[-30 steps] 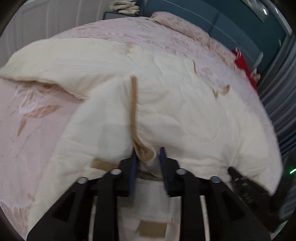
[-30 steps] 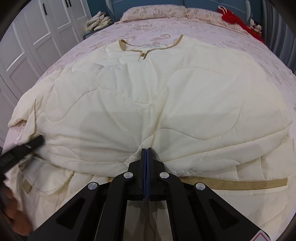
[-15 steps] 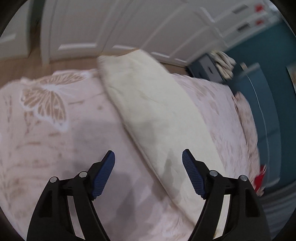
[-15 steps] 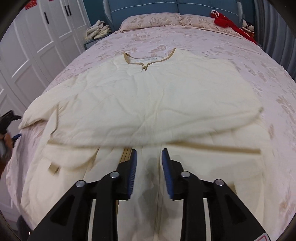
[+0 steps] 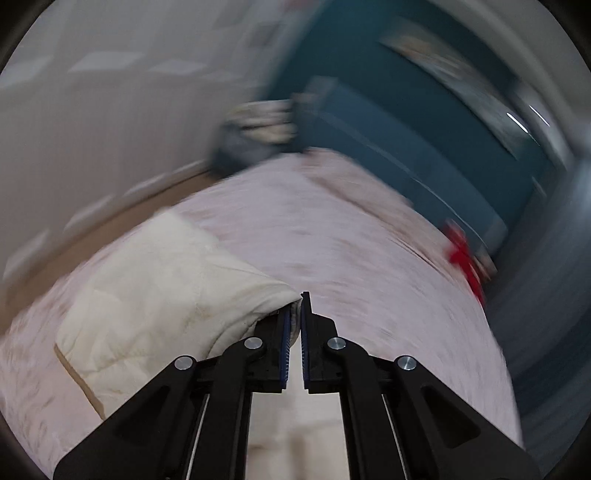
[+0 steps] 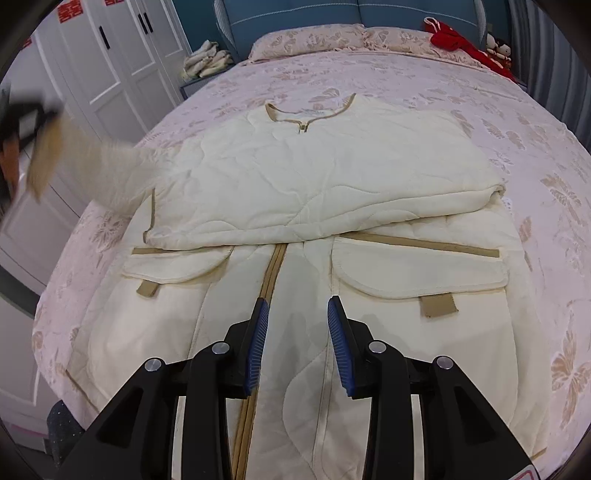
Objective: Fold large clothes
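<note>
Bed [image 6: 436,122] under a pink bedspread with tan butterfly print, filling most of the right wrist view. Teal padded headboard [image 6: 295,16] at 12 o'clock; white panelled wardrobe doors [image 6: 110,62] at 10 o'clock with black handles and red paper cut-outs near the top. Grey curtain [image 6: 554,66] at 2 o'clock. Two pillows [image 6: 306,42] against the headboard, in the same pink print. One heap of red fabric [image 6: 461,42] at 1 o'clock with small dolls beside it, their number too small to tell. One pile of pale folded cloth [image 6: 207,59] on a dark bedside stand at 11 o'clock. One cream quilted garment [image 6: 314,177] with tan trim spread across the bed middle, upper half folded down over the lower; two flap pockets showing, each with one tan tab; tan double placket down the centre toward 6 o'clock. Right gripper [image 6: 297,343] above the lower front of the garment, fingers spread, nothing between them. Sleeve [image 6: 110,162] lifted off the bed toward 9 o'clock, blurred, tan cuff at its end. Left wrist view heavily smeared: left gripper [image 5: 294,321] with fingers nearly pressed together, pinching the cream sleeve end, the rest of the cloth trailing to 8 o'clock over the bedspread.
</note>
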`<state>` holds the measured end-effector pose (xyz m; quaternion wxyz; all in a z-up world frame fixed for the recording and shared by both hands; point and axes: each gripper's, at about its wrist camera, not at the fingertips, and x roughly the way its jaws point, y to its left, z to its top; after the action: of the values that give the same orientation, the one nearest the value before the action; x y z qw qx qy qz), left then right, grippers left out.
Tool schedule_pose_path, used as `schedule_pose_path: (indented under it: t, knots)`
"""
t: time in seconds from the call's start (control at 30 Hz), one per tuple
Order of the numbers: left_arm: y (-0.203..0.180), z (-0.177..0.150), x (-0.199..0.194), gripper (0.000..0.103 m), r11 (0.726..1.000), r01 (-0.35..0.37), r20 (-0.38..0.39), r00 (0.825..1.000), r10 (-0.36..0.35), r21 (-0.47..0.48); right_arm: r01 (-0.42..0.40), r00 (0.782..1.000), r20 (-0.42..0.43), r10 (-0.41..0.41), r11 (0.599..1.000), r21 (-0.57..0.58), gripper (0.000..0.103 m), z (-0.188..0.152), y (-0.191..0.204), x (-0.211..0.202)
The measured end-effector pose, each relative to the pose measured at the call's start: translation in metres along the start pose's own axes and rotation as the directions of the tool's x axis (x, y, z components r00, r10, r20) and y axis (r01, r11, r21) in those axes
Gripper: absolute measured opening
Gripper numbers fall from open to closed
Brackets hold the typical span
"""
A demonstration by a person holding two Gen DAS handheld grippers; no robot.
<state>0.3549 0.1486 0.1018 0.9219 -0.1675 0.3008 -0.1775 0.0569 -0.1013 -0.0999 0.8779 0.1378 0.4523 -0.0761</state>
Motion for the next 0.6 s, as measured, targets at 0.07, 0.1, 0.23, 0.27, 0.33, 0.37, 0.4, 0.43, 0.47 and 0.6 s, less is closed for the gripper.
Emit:
schedule_pose_path:
  t: [0.07, 0.1, 0.23, 0.27, 0.33, 0.37, 0.4, 0.43, 0.47, 0.6]
  knots:
    - [-0.066, -0.022, 0.000, 0.004, 0.991, 0.074, -0.053, 0.996, -0.068, 0.108, -0.002, 1.000, 0.006, 0.001, 1.000, 0.003, 0.034, -0.003, -0.004, -0.004]
    - [-0.105, -0.045, 0.010, 0.005, 0.980, 0.119, -0.120, 0.988, -0.101, 0.157, -0.003, 1.000, 0.008, 0.003, 1.000, 0.009, 0.034, -0.005, -0.008, -0.006]
    - [-0.168, -0.147, 0.046, 0.036, 0.960, 0.198, -0.325, 0.937, -0.127, 0.196, 0.023, 1.000, 0.020, -0.024, 0.999, 0.046, 0.041, -0.011, -0.034, -0.016]
    - [-0.171, -0.174, 0.055, 0.053, 0.964, 0.206, -0.370, 0.920, -0.133, 0.166, 0.031, 0.999, 0.023, -0.032, 0.998, 0.049, 0.043, -0.011, -0.040, -0.018]
    - [-0.160, -0.224, 0.064, 0.054, 0.977, 0.191, -0.421, 0.897, -0.136, 0.091, 0.053, 0.998, 0.027, -0.055, 0.997, 0.053, 0.046, -0.012, -0.055, -0.022]
    - [-0.153, -0.237, 0.064, 0.054, 0.982, 0.179, -0.437, 0.889, -0.133, 0.066, 0.056, 0.998, 0.030, -0.058, 0.997, 0.058, 0.048, -0.011, -0.061, -0.024]
    - [-0.141, -0.245, 0.064, 0.054, 0.986, 0.162, -0.448, 0.884, -0.131, 0.031, 0.058, 0.997, 0.036, -0.061, 0.996, 0.062, 0.050, -0.010, -0.066, -0.025]
    - [-0.131, -0.247, 0.065, 0.056, 0.990, 0.144, -0.445, 0.886, -0.130, -0.002, 0.063, 0.997, 0.044, -0.066, 0.996, 0.068, 0.051, -0.007, -0.072, -0.025]
    - [-0.117, -0.244, 0.063, 0.059, 0.991, 0.122, -0.434, 0.891, -0.130, -0.046, 0.064, 0.996, 0.049, -0.067, 0.995, 0.073, 0.052, -0.004, -0.076, -0.025]
    - [-0.051, -0.216, 0.063, 0.063, 0.970, 0.015, -0.377, 0.920, -0.109, -0.242, 0.042, 0.995, 0.089, -0.053, 0.992, 0.116, 0.055, 0.024, -0.095, -0.018]
